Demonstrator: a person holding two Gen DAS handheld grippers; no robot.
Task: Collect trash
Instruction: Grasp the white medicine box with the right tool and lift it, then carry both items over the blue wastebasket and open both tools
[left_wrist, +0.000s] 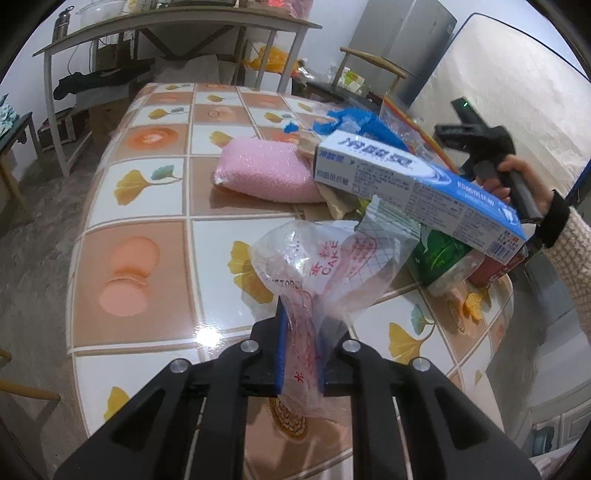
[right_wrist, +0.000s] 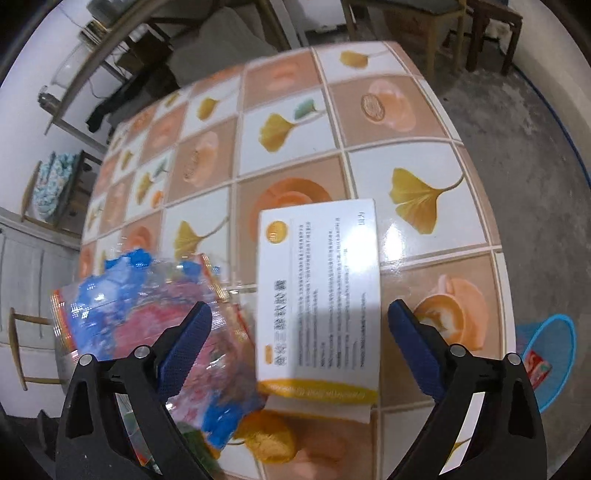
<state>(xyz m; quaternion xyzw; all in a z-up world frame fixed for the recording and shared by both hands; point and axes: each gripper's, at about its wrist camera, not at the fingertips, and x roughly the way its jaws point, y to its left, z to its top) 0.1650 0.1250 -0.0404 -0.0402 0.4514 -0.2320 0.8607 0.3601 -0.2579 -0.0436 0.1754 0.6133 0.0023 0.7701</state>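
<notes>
My left gripper (left_wrist: 301, 354) is shut on the neck of a clear plastic bag (left_wrist: 317, 266) with red "CAKE" print, which hangs just above the tiled table (left_wrist: 147, 192). Beyond it a blue-and-white toothpaste box (left_wrist: 417, 184) lies across a heap with a green packet (left_wrist: 439, 254). My right gripper (right_wrist: 303, 332) stands wide open over a white box with a yellow stripe (right_wrist: 321, 295), and its pads are clear of the box. A crinkled blue and clear wrapper (right_wrist: 147, 314) lies under its left finger (right_wrist: 192, 332).
A pink packet (left_wrist: 266, 170) lies mid-table. A hand (left_wrist: 517, 177) in a knit sleeve holds the right tool at the right. A blue mesh basket (right_wrist: 550, 354) with a red packet in it stands on the floor beside the table's corner. Chairs and a shelf ring the table.
</notes>
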